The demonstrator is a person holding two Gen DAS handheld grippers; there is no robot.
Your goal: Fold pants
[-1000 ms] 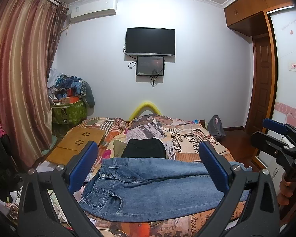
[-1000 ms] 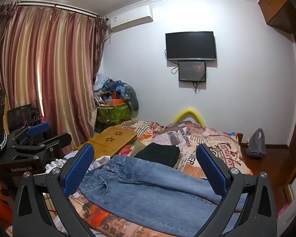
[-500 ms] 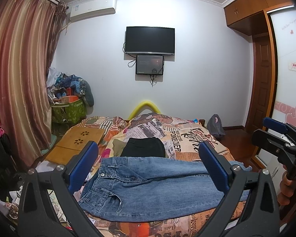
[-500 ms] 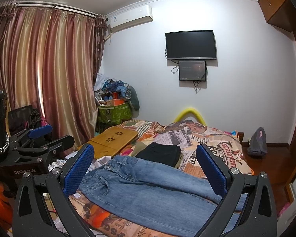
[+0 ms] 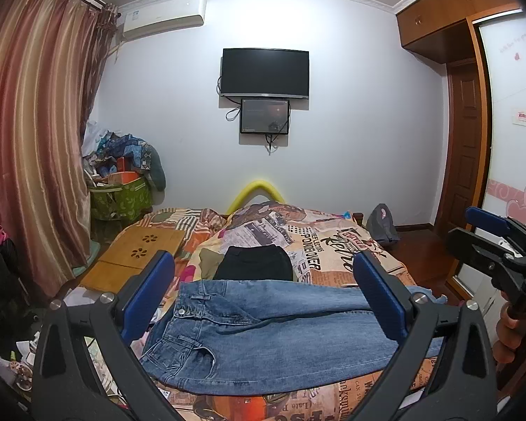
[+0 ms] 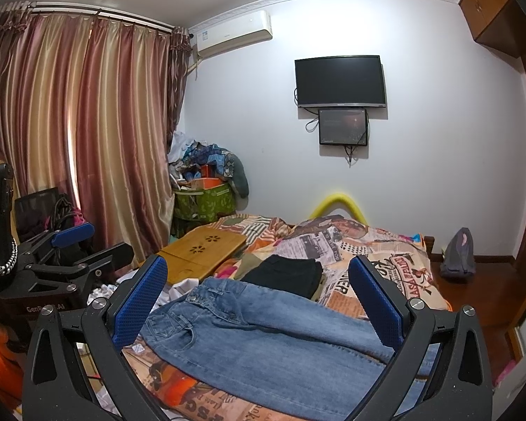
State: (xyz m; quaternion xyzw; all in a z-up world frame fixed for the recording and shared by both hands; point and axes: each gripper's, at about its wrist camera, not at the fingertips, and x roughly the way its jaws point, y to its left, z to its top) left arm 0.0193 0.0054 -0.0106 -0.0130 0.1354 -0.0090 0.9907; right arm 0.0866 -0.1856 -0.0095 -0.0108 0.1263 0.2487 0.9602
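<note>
Both wrist views face a bed covered by a patchwork quilt printed with newspaper motifs point(image 5: 333, 245). A pair of blue denim jeans point(image 5: 280, 329) lies flat across the near end of the quilt, waistband toward the left side of both views and legs running to the right; 1 leg appears laid over the other lengthwise, though the hems are hidden behind the gripper frames. A folded black garment point(image 5: 254, 263) rests on the quilt just beyond the jeans, overlapping an olive-green cloth beneath it. A light wooden lap table with flower-shaped cut-outs point(image 5: 140, 249) sits on the bed to the left.

The left gripper with blue rubber pads point(image 5: 263, 301) hangs above the near edge of the bed, its jaws spread wide and holding nothing. The right gripper with blue rubber pads point(image 6: 257, 303) is likewise poised over the jeans, jaws spread wide and empty. Each gripper also appears at the margin of the other's view, the right one with part of the person's hand point(image 5: 508, 336) on its handle.

Progress, as judged from the layout: the jeans are spread and apparently halved leg on leg, but no crosswise fold is visible. Remaining work would be to grasp the hem end or the waistband and bring 1 toward the other, probably in 1 or 2 folds.
</note>
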